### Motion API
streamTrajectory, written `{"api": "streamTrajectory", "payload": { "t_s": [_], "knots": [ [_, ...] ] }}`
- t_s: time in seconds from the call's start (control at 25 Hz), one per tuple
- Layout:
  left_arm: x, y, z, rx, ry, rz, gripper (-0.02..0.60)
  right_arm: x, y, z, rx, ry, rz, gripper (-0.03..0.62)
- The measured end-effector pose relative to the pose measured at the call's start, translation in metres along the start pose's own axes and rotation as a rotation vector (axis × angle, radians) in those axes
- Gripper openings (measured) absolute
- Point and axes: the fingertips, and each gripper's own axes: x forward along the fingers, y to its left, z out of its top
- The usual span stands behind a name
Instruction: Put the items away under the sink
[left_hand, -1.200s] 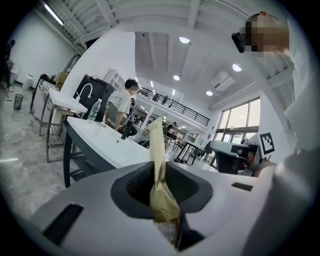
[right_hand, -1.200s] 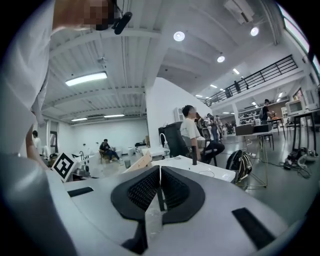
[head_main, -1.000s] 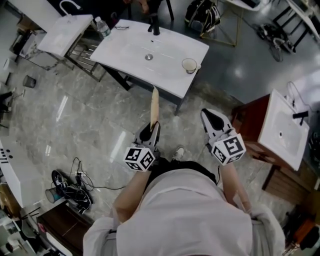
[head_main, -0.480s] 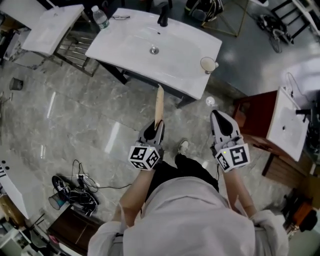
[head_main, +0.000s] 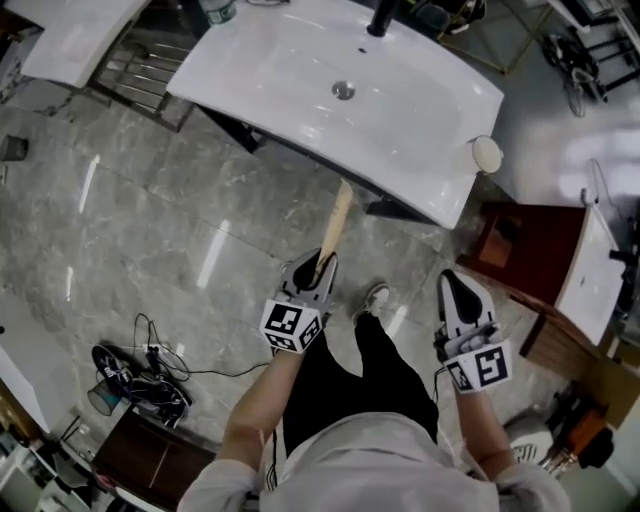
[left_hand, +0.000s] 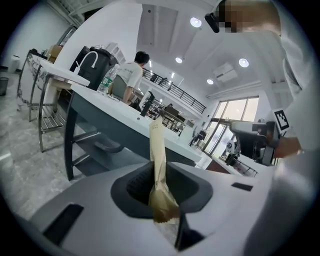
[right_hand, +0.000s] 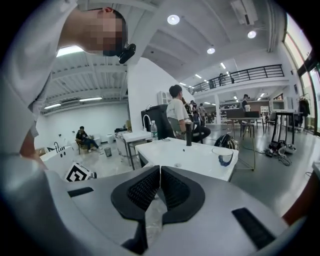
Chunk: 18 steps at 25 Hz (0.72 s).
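Left gripper (left_hand: 160, 187) is clamping the lower end of a long tan paper packet (left_hand: 156, 150), its tip reaching toward the front edge of the white rectangular sink top (head_main: 290, 60). Right gripper (right_hand: 159, 182) is hanging fully closed and empty before the sink's right corner, where a small round white cup (head_main: 487, 153) is standing.

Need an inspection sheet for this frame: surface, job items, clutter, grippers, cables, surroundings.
Surface: white sink top, basin bare apart from drain and faucet.
Job's things: tan paper-wrapped stick, held and pointing toward the sink; not yet under it.
Clutter: cup on the sink's right corner; bottle by its far left corner.
Grippers: left gripper shut on the stick; right gripper shut, empty.
Cables: tangle on the floor at the person's left.
Surroundings: marble floor; second sink on wooden cabinet at right; people behind.
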Motion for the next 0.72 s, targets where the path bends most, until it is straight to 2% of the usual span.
{"api": "streamTrajectory", "payload": {
  "t_s": [0.32, 0.52, 0.72],
  "knots": [
    [0.016, 0.023, -0.067, 0.010, 0.077, 0.055, 0.071, 0.027, 0.001, -0.025, -0.009, 0.000, 0.018, 0.033],
    [0.034, 0.040, -0.094, 0.037, 0.067, 0.106, 0.071, 0.052, 0.017, -0.043, -0.016, -0.032, 0.075, 0.033],
    [0.056, 0.062, -0.115, 0.077, 0.077, 0.115, 0.071, 0.065, 0.027, -0.079, -0.002, -0.015, 0.117, 0.034]
  ]
}}
